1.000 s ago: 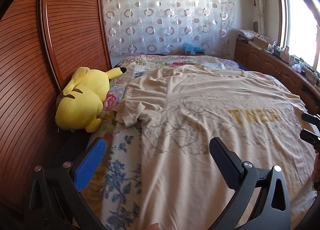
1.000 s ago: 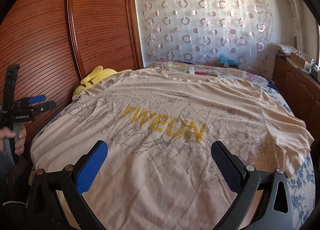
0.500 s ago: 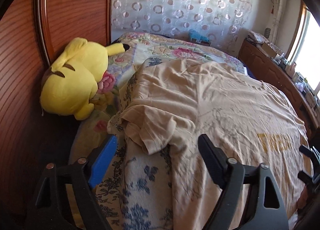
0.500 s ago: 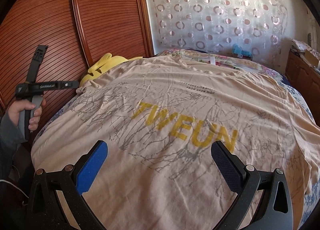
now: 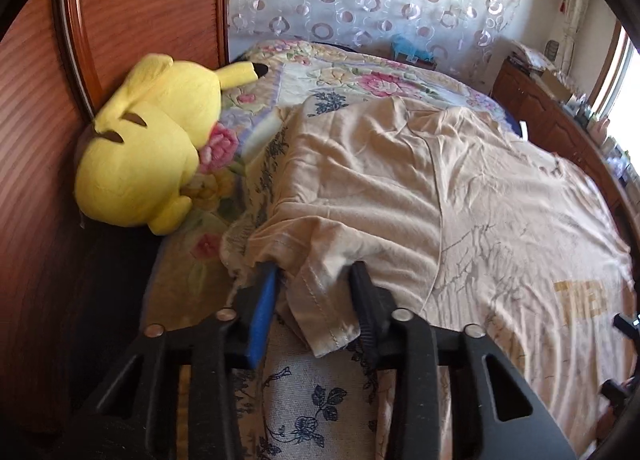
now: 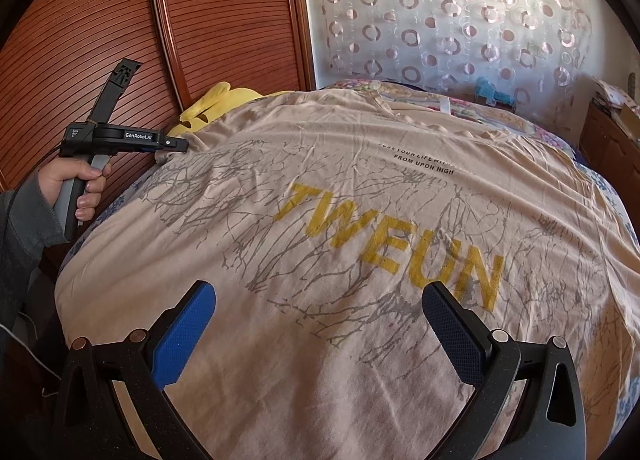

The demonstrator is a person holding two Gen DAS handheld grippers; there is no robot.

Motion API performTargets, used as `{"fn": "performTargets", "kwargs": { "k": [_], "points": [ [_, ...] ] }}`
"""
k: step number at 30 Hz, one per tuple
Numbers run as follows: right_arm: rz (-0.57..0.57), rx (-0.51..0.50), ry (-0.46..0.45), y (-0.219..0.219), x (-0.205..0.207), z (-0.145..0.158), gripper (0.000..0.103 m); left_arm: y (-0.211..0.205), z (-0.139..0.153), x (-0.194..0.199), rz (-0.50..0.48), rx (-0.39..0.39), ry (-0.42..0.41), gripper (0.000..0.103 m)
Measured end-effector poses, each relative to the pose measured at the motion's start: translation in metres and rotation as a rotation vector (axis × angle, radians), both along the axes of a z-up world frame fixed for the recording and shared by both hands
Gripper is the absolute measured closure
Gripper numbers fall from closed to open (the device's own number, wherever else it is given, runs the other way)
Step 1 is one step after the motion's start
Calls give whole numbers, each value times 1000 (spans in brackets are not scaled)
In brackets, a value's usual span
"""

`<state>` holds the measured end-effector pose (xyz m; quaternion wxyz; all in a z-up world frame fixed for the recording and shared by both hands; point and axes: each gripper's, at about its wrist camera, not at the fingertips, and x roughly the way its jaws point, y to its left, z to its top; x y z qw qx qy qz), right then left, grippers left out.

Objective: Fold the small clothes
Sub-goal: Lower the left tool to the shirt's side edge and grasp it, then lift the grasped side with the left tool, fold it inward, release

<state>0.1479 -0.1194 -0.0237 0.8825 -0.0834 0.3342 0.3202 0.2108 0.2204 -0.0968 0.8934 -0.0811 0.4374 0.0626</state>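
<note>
2 grippers here: the left gripper (image 5: 316, 280) has its jaws closing around the sleeve (image 5: 320, 260) of the beige printed cotton t-shirt (image 6: 360, 220) spread flat on the floral bedspread (image 5: 320, 400), while the right gripper (image 6: 320, 324) hangs wide open over the hem, gripping nothing

The sleeve (image 5: 316, 260) hides the left tool's (image 5: 314, 272) fingertips; the plush toy (image 6: 216, 104) is mostly covered.
</note>
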Motion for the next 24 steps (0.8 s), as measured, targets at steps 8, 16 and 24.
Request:
{"fn": "performTargets", "kwargs": {
  "k": [8, 16, 24],
  "points": [
    [-10, -16, -13, 6, -1, -2, 0, -25, 25, -5, -83, 112, -64, 98],
    [-16, -22, -12, 6, -3, -2, 0, -83, 86, -12, -247, 89, -172, 99],
    [-23, 6, -4, -4, -3, -1, 0, -140, 121, -30, -393, 78, -229, 95]
  ]
}}
